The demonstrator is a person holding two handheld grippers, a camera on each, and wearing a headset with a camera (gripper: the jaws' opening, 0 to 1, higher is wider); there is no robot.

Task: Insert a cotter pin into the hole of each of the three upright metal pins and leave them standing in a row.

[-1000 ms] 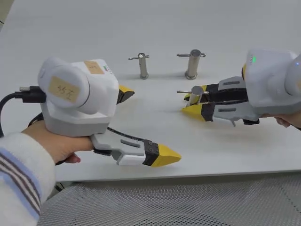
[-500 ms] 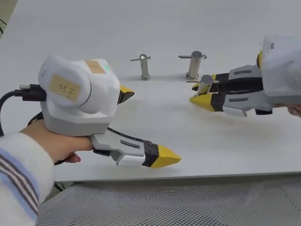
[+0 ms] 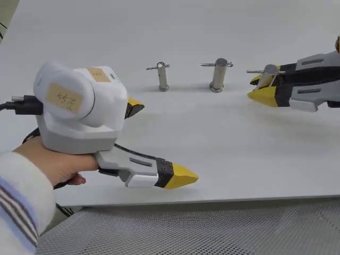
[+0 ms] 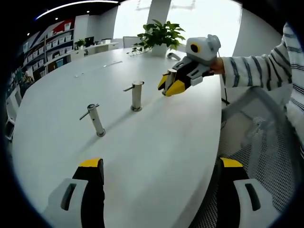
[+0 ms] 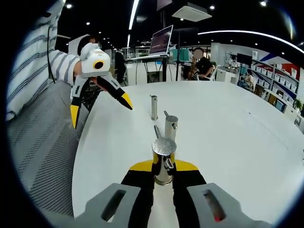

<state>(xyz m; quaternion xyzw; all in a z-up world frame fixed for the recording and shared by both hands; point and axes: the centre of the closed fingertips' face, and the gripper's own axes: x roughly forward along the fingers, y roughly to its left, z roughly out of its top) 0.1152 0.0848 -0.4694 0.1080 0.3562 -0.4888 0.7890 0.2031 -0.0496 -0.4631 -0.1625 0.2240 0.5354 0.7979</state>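
- The yellow-tipped fingers (image 5: 142,167) of the right gripper (image 3: 260,90) are clenching around a short silver metal pin with a flat round head (image 3: 268,74), gripping its lower shaft from both sides.
- A thin wire cotter pin (image 3: 255,70) is passing through the hole just under that head and sticking out sideways.
- In the head view the gripped pin is leaning slightly. Whether its base is touching the white bench (image 3: 186,133) cannot be told.
- This pin is sitting at the right end of the line, just beside a thicker silver pin (image 3: 218,74). A slimmer silver pin (image 3: 162,77) is standing further left.
- Both of those are standing upright on the bench, each carrying its own cotter pin through the top.
- The fingers (image 3: 178,176) of the left gripper (image 3: 159,141) are spreading wide apart and grasping nothing, well in front of the row near the bench's near edge.
- A hand (image 3: 53,164) with a striped sleeve (image 3: 21,212) is holding the left gripper.
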